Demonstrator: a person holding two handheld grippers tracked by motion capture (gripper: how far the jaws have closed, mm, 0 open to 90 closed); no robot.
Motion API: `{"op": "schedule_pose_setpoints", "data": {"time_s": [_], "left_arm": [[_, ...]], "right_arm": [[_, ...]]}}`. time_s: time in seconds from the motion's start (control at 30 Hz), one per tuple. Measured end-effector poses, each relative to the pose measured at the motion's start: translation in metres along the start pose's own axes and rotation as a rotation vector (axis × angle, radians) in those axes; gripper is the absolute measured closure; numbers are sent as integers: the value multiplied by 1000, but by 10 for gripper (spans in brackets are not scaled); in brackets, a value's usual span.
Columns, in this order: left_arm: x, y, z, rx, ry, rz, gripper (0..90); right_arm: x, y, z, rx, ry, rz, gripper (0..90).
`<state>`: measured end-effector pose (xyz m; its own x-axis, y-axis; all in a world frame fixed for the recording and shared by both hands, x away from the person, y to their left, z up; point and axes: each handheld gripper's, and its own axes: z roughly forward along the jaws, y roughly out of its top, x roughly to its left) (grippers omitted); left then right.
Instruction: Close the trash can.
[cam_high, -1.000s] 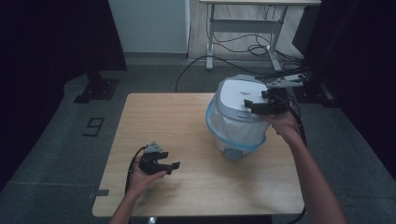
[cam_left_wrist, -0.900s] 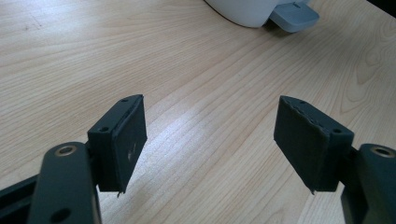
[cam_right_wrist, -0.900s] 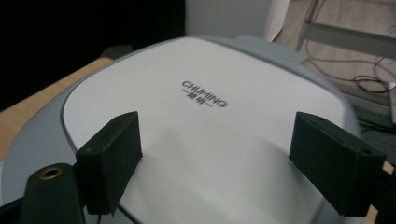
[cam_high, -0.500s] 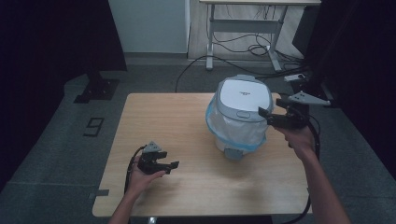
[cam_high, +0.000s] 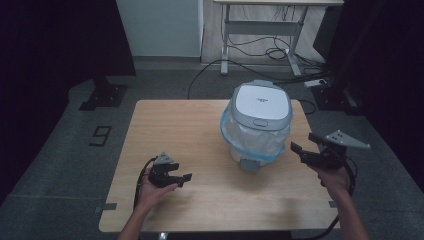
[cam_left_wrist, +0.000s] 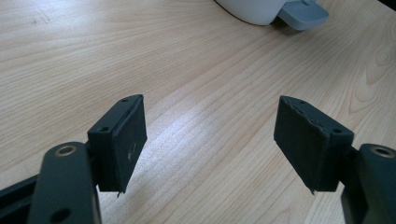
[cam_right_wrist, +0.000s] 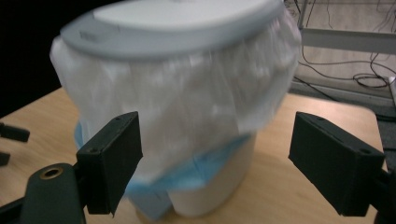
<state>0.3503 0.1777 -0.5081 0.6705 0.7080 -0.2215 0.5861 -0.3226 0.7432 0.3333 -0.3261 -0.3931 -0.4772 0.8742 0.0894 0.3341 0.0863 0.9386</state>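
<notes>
1. a small white pedal bin (cam_high: 260, 125) stands upright on a light wooden table (cam_high: 200, 125), toward the table's far right part. its long axis runs straight up. its grey and white lid (cam_high: 262, 100) is down.

2. a white bag liner (cam_high: 255, 137) with a pale blue hem is folded out over the bin's rim and hangs down the outside wall. the shut lid hides the inside, so i cannot tell what, if anything, is in the bin.

3. a grey foot pedal (cam_high: 250, 164) sticks out from the bin's base at about 6 o'clock, toward the person.

4. the right gripper (cam_high: 304, 152) is held above the table's right edge, jaws aimed at the bin. from its fingers the bin lies at roughly 10 o'clock in the high view, near but not touching. its jaws are spread wide with nothing between the pads. in the right gripper view the liner's hanging skirt sits straight ahead, framed by the two jaws.

5. the left gripper (cam_high: 180, 178) rests low over the near left part of the table. the bin lies at about 2 o'clock from it, well apart. its jaws gape wide over bare wood, gripping nothing.

6. judgement: the right hand is clearly the nearer one, and any next move on the liner or lid looks likely to fall to it.
</notes>
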Motion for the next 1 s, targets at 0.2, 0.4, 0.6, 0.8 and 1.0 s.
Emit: {"op": "schedule_pose_setpoints", "data": {"time_s": [0.2, 0.4, 0.6, 0.8, 1.0], "left_arm": [[-1, -1, 1, 4, 4, -4, 254], [-1, -2, 3, 11, 8, -2, 254], [-1, -4, 4, 19, 18, 0, 254], [-2, -5, 5, 23, 22, 4, 254], [-2, -5, 8, 30, 28, 8, 250]], "right_arm": [[-7, -45, -11, 17, -12, 29, 164], [-13, -80, -14, 57, -17, 50, 164], [-18, -113, -8, 131, -28, 87, 167], [-21, -124, -1, 174, -39, 88, 168], [-21, -126, 0, 181, -41, 85, 168]]}}
